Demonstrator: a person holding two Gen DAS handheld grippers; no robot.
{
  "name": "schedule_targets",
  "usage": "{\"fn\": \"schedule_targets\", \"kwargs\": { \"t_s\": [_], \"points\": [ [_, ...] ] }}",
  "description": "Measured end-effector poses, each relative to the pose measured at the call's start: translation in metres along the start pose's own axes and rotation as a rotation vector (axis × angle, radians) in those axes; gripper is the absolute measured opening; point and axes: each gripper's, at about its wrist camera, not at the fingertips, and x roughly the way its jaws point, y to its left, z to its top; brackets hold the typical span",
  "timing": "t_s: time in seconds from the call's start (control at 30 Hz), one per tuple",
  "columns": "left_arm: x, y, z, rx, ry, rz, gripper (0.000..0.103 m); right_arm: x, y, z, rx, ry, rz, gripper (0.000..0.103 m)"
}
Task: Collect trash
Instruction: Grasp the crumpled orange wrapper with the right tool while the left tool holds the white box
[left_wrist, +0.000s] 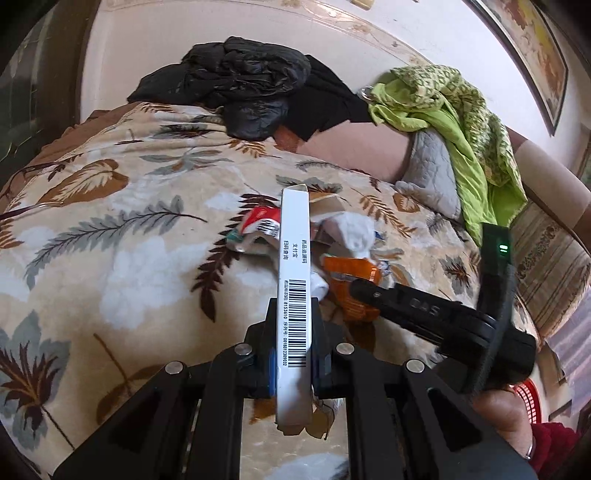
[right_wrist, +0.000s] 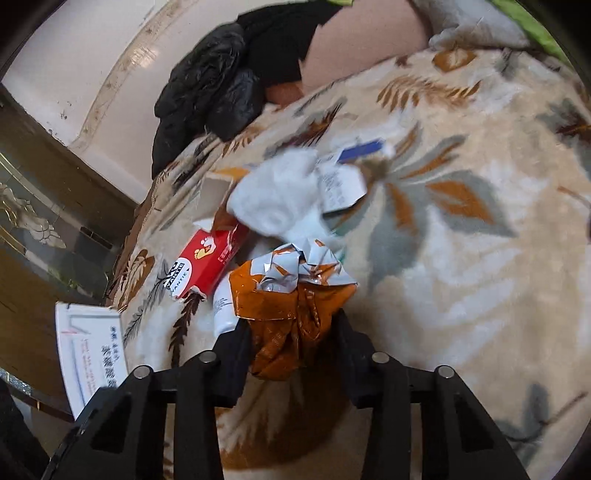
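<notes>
Left hand-held gripper (left_wrist: 293, 328): clenched on a flat white box (left_wrist: 294, 280) with a barcode along its narrow edge. Box held edge-up, pointing away along the fingers, lifted clear of the bed. Judged reason: one piece of trash already picked, kept in hand while the other arm works the pile.

Right hand-held gripper (right_wrist: 293, 332): jaws stand either side of a crumpled orange wrapper (right_wrist: 291, 314), which fills the gap between them. The fingers look to be touching its sides, so I read it as grasping the wrapper, though how firm the pinch is cannot be told. The wrapper's silver inner side shows at its torn top.

Remaining trash sits in a loose heap on the leaf-patterned blanket (right_wrist: 461, 258) over the bed: a red carton (right_wrist: 207, 262) with a foot print on it, a white tube (right_wrist: 224, 306) just beside the wrapper, a wad of white tissue (right_wrist: 277, 195), a folded printed leaflet (right_wrist: 341, 188), a small blue-and-white strip (right_wrist: 360, 149) beyond. Pieces overlap; heap likely gathered for picking one by one.

Background: black jacket (left_wrist: 243, 81) and green cloth (left_wrist: 443, 110) against the wall, apparently not trash.

Hard to make out:
- Red basket (left_wrist: 530, 400) at lower right of the left view, mostly cut off; possibly the bin, not certain.
- Right view blurred around the tissue.
- Print on the carton and white box only partly legible.
- What lies beneath the tissue is hidden.
</notes>
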Motion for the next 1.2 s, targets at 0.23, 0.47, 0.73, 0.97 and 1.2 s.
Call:
{"fn": "schedule_targets", "kwargs": {
  "t_s": [0.23, 0.47, 0.73, 0.97, 1.2],
  "points": [
    [-0.008, -0.037, -0.006, 0.093, -0.028, -0.023, 0.012, -0.081, -0.018, -0.024, -0.096, -0.144, -0.076, 0.041],
    [-0.009, -0.068, -0.015, 0.159, -0.018, -0.048, 0.012, -0.114, -0.032, -0.041, -0.096, -0.189, -0.078, 0.041],
    [-0.009, -0.084, -0.023, 0.186, 0.0, -0.054, 0.012, -0.119, -0.04, -0.042, -0.082, -0.19, -0.065, 0.041],
    [-0.01, -0.082, -0.021, 0.177, 0.003, -0.049, 0.012, -0.118, -0.044, -0.042, -0.061, -0.185, -0.054, 0.041],
    [-0.008, -0.08, -0.022, 0.178, 0.005, -0.051, 0.012, -0.116, -0.044, -0.042, -0.06, -0.182, -0.056, 0.041]
  ]
}}
